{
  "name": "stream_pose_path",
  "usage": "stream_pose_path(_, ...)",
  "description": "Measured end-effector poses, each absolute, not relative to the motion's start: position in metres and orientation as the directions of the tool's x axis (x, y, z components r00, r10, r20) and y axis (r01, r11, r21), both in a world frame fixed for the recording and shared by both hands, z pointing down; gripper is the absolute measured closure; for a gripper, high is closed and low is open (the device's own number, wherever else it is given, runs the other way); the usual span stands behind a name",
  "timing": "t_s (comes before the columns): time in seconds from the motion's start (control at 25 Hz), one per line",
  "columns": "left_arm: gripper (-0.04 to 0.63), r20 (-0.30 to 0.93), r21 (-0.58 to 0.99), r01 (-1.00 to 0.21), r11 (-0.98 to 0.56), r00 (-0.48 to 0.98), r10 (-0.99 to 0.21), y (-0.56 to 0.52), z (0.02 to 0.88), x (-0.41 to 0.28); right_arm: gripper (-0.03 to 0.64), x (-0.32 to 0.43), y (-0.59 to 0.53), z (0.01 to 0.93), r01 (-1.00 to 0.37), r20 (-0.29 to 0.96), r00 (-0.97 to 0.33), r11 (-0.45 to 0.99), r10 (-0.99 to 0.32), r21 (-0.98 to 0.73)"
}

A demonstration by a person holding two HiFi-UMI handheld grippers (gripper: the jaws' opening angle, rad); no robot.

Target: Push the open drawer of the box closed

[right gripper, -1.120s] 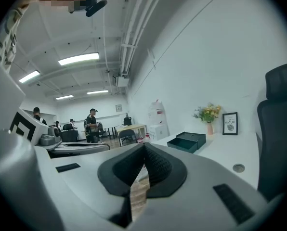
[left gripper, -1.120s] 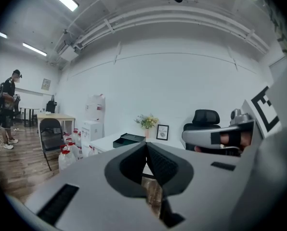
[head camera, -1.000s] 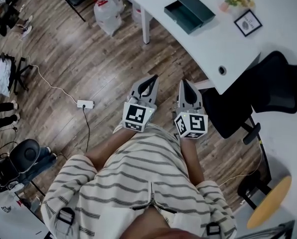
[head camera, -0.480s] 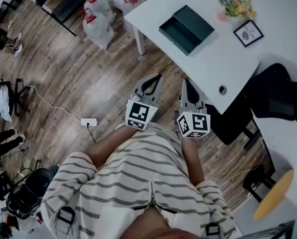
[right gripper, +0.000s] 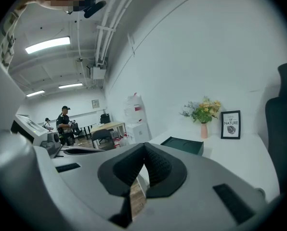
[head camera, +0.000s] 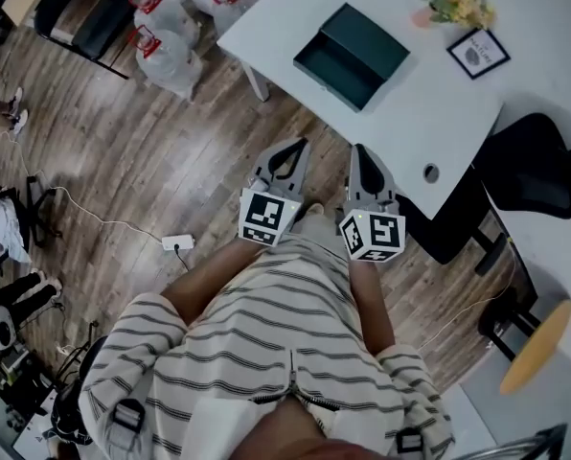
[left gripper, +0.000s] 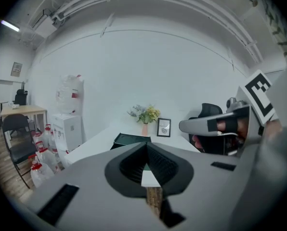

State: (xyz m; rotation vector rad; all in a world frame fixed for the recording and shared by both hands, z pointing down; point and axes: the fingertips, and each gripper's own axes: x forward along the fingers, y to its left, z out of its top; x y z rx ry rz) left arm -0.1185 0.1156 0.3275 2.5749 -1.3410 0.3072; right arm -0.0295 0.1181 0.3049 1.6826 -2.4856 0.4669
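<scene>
The grey left gripper (head camera: 293, 151) and grey right gripper (head camera: 360, 153), side by side over the wooden plank floor (head camera: 190, 161), are both clenched on nothing. Well beyond them, the dark green rectangular box (head camera: 367, 38) lies on the white table (head camera: 444, 103), its drawer (head camera: 326, 66) open.

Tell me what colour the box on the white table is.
Dark green; the box shows best in the head view.
</scene>
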Motion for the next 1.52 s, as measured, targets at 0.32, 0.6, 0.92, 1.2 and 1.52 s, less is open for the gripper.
stream_pose_path(0.32, 0.603, 0.312, 0.11, -0.812, -0.573, 0.575, -0.756, 0.079, 0.35, -0.099, 0.607, -0.001, 0.077, 0.328, -0.929, 0.285, -0.35, 0.293, -0.892, -0.225)
stream_pose_path(0.6, 0.603, 0.358, 0.103, -0.819, -0.565, 0.56, -0.747, 0.035, 0.371, -0.079, 0.607, 0.019, 0.031, 0.349, -0.922, 0.32, -0.365, 0.293, -0.874, -0.252)
stream_pose_path(0.92, 0.6, 0.411, 0.071, -0.823, -0.563, 0.538, -0.736, -0.001, 0.397, -0.056, 0.607, 0.052, -0.01, 0.375, -0.923, 0.361, -0.35, 0.254, -0.864, -0.287)
stream_pose_path(1.2, 0.6, 0.457, 0.048, -0.834, -0.55, 0.508, -0.73, -0.02, 0.419, -0.047, 0.607, 0.068, -0.036, 0.393, -0.919, 0.398, -0.36, 0.247, -0.844, -0.308)
stream_pose_path(1.52, 0.598, 0.482, 0.066, -0.84, -0.539, 0.5, -0.72, -0.032, 0.436, -0.05, 0.607, 0.073, -0.059, 0.419, -0.925, 0.452, -0.339, 0.204, -0.825, -0.321)
